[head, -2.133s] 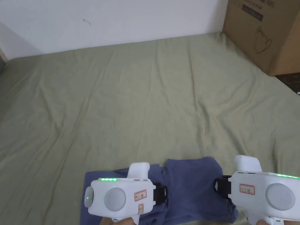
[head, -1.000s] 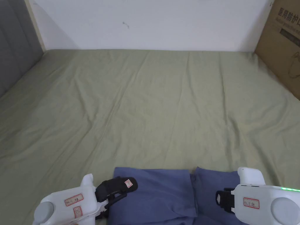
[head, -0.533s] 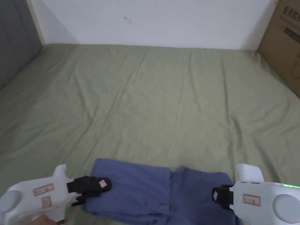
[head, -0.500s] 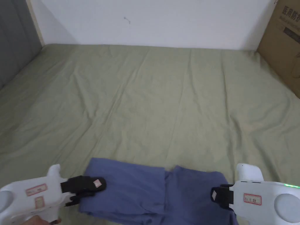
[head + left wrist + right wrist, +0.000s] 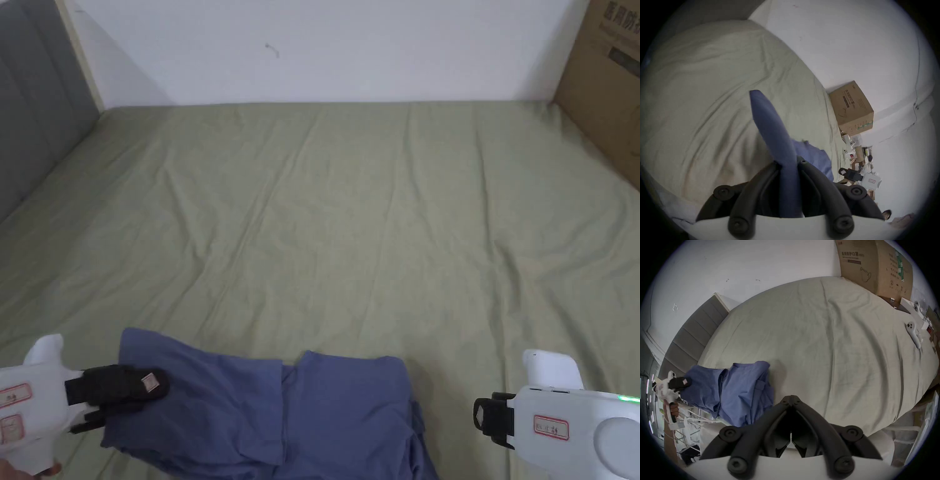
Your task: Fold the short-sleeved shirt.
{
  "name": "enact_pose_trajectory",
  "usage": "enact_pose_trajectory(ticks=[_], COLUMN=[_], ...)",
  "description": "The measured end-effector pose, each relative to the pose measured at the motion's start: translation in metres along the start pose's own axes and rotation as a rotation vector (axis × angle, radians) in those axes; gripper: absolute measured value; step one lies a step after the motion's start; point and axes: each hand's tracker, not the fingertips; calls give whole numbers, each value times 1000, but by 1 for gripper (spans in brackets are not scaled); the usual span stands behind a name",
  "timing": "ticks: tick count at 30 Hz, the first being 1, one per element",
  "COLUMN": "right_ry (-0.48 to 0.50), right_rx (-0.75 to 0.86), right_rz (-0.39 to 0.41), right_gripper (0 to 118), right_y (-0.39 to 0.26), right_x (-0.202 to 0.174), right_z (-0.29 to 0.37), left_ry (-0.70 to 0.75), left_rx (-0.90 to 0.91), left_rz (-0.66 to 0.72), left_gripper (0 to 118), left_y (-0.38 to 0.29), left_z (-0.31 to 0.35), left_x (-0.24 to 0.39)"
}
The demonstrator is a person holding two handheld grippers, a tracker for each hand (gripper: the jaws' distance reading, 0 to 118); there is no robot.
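well, the left gripper has its two black jaws clamped on a fold of the blue short-sleeved shirt, which rises between them as a narrow upright ridge in the left gripper view. from the head view that gripper sits at the lower left, its jaws on the shirt's left edge, with the white body just behind them. in the right gripper view it shows far off at the left, a hand wrapped round its handle.

the right gripper has its jaws pressed together on nothing, their tips meeting over bare sheet just beside the shirt's right edge. from the head view it is at the lower right, apart from the cloth, a green light lit on its white body.

the shirt lies at the near edge of the bed, partly folded, one layer overlapping another along a vertical seam near the middle; its right side is bunched into several creased layers. its near part runs out of the head view at the bottom.

around it spreads the pale green bedsheet, wrinkled in long creases. a grey padded headboard stands at the left, a white wall runs behind, and a cardboard box stands at the far right corner. a white controller lies on the sheet's right edge.
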Motion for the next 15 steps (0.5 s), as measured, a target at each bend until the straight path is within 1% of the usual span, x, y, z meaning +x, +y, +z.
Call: enact_pose_trajectory(ticks=[4, 5, 8, 10, 11, 12, 14, 15], right_ry=[11, 4, -13, -9, -11, -20, -57, -65], right_rx=[18, 22, 26, 31, 32, 36, 44, 46], right_rz=[-33, -30, -27, -46, -57, -63, -63, -66], right_gripper=[0, 0, 0, 0, 0, 0, 0, 0], right_y=[-2, -3, -5, -6, -7, -7, -9, -10], right_x=[11, 14, 23, 30, 34, 37, 44, 46], right_z=[6, 8, 12, 15, 16, 16, 19, 20], left_ry=[-57, -71, -106, -145, -159, -156, -136, -120], left_rx=[-2, -24, -103, -165, -217, -243, -323, -344], left_rz=[-131, -188, -271, -272, -298, -310, -326, -309], left_gripper=[11, 11, 11, 12, 15, 27, 87, 104], left_y=[1, 0, -14, -31, -40, -49, -69, -77], left_z=[-21, -32, -70, -101, -119, -138, -170, -180], left_x=[72, 92, 138, 158, 167, 168, 174, 174])
